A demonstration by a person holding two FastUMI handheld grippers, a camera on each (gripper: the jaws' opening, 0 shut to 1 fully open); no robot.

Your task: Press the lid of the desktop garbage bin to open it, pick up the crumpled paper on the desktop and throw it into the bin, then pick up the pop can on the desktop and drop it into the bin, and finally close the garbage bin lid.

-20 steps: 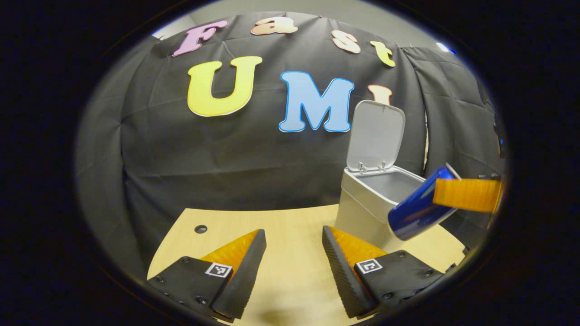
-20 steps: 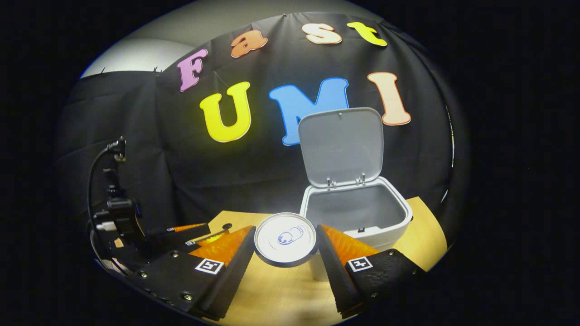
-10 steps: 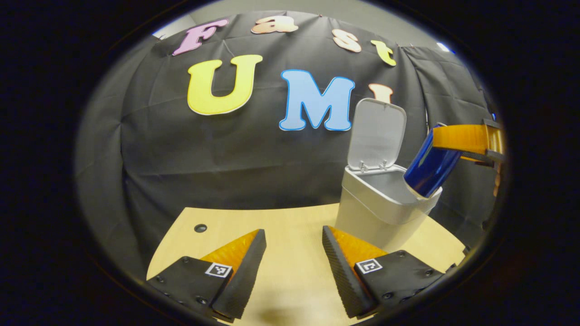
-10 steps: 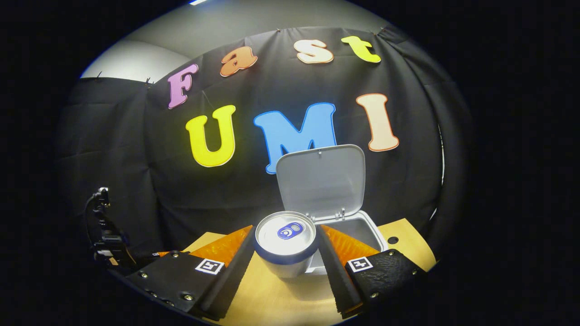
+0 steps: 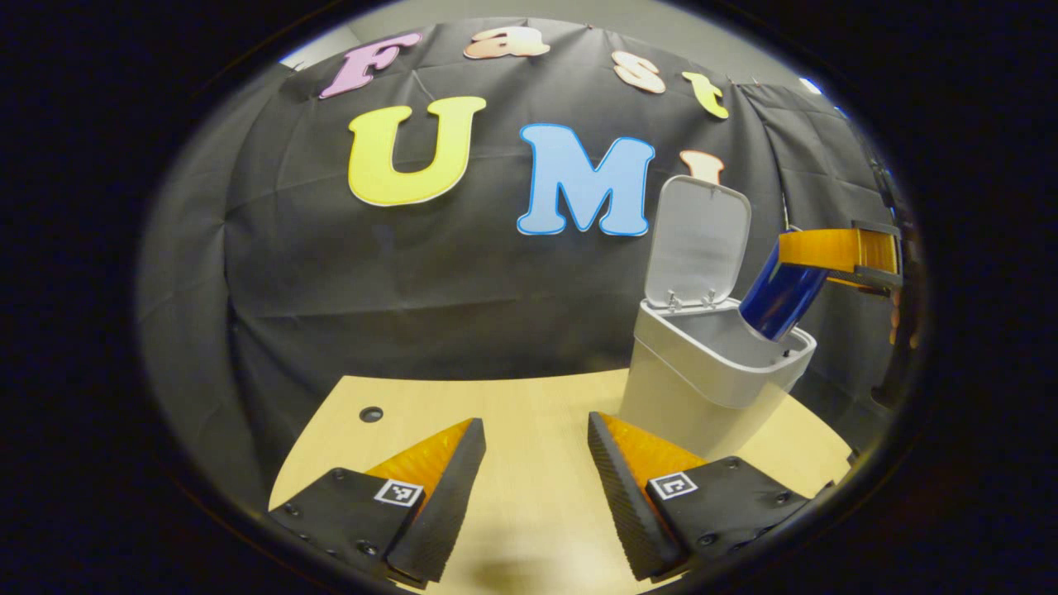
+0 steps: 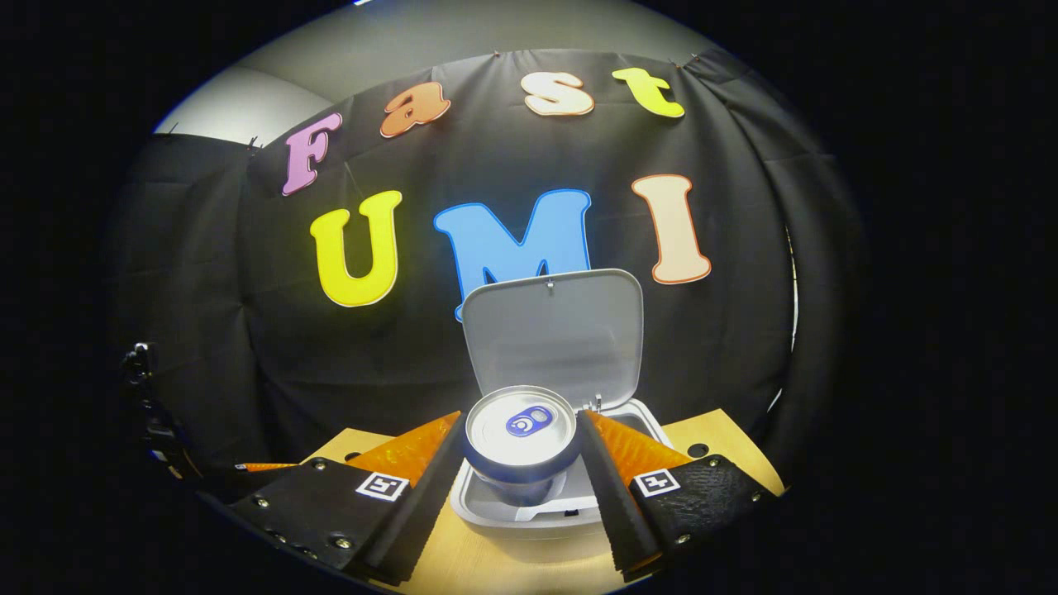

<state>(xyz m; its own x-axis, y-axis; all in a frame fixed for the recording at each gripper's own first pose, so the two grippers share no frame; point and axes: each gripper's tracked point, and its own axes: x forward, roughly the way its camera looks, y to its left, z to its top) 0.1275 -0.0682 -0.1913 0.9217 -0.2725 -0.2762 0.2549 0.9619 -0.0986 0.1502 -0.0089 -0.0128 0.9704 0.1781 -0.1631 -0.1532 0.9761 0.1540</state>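
The grey desktop bin [image 5: 702, 388] stands at the table's right with its lid [image 5: 698, 240] raised upright. A blue pop can [image 5: 781, 293] tilts with its lower end inside the bin's mouth. In the right gripper view, my right gripper [image 6: 521, 463] is shut on the can [image 6: 519, 434], whose silver top faces the camera, above the bin's rim [image 6: 512, 516] and in front of the lid [image 6: 552, 335]. My left gripper [image 5: 536, 487] hangs open over the table, left of the bin, nothing between its fingers. The crumpled paper is hidden.
The light wooden table [image 5: 529, 405] has a small dark hole [image 5: 370, 413] near its back left and another [image 6: 698, 450] beside the bin. The black cloth wall stands close behind the bin. The other gripper's body [image 6: 157, 430] sits at the far left.
My right gripper has carried the can up from beside the bin and over its rim, so the can's lower end now dips into the opening. The left gripper has stayed put.
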